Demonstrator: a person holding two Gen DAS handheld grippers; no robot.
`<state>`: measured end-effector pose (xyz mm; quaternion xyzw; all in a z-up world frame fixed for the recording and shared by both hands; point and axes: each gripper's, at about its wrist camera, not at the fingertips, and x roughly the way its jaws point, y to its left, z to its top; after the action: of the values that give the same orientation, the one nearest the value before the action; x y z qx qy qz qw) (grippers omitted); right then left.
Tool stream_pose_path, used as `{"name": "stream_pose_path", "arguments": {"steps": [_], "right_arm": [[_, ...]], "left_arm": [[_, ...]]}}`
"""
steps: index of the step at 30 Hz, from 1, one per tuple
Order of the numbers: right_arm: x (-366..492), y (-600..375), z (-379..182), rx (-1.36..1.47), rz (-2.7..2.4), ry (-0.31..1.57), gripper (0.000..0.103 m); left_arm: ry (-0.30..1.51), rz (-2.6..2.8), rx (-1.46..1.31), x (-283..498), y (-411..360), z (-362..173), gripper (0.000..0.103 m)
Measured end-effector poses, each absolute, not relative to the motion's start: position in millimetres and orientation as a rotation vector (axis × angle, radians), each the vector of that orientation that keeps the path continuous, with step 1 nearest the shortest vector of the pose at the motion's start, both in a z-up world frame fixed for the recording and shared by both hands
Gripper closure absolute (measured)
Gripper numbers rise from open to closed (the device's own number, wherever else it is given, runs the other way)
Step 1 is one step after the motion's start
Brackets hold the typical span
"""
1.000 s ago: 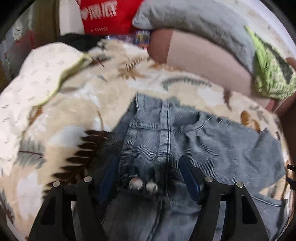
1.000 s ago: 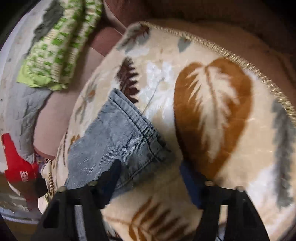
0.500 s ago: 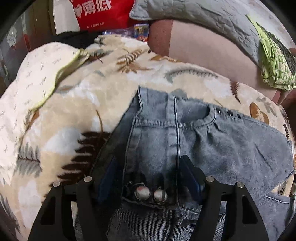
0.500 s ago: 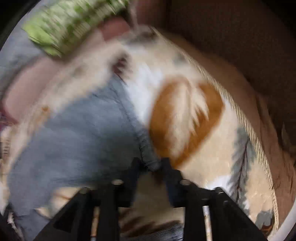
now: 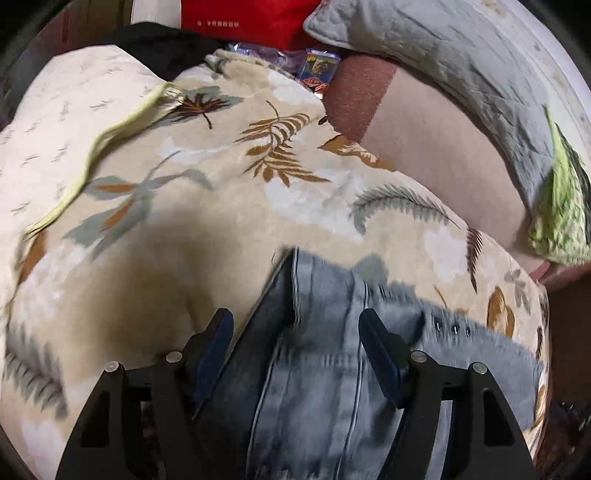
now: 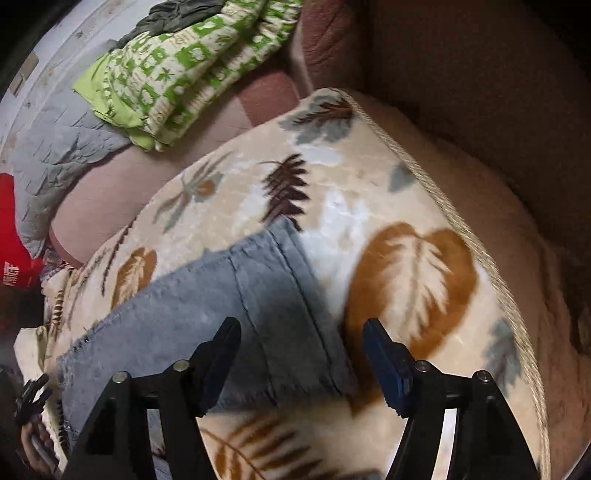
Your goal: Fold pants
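Observation:
Grey-blue denim pants (image 5: 332, 369) lie folded on a cream blanket with a leaf print (image 5: 184, 221). My left gripper (image 5: 295, 332) is open and hovers over the waistband end, its fingers on either side of the fabric. In the right wrist view the hem end of the pants (image 6: 258, 314) lies flat on the blanket (image 6: 406, 277). My right gripper (image 6: 301, 339) is open above that hem edge and holds nothing.
A grey quilted pillow (image 5: 424, 48) and a green patterned cloth (image 6: 184, 62) lie on the pinkish-brown sofa (image 5: 443, 155) behind the blanket. A red bag (image 5: 251, 18) stands at the back. The sofa's dark brown arm (image 6: 480, 74) is on the right.
My right gripper shut on the hem half a second ago and has now opened and let it lie. My left gripper has pulled back, so the waistband buttons have left its view.

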<state>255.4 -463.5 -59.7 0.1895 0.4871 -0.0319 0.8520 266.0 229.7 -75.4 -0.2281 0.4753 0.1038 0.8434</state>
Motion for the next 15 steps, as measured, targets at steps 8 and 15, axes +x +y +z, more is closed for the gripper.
{"name": "stream_pose_path", "arguments": {"steps": [8, 15], "right_arm": [[317, -465, -61, 0.402, -0.042, 1.023, 0.032], [368, -441, -91, 0.319, -0.034, 1.103, 0.059]], "left_arm": [[1.047, 0.217, -0.477, 304, 229, -106, 0.059], [1.032, 0.198, -0.437, 315, 228, -104, 0.064]]}}
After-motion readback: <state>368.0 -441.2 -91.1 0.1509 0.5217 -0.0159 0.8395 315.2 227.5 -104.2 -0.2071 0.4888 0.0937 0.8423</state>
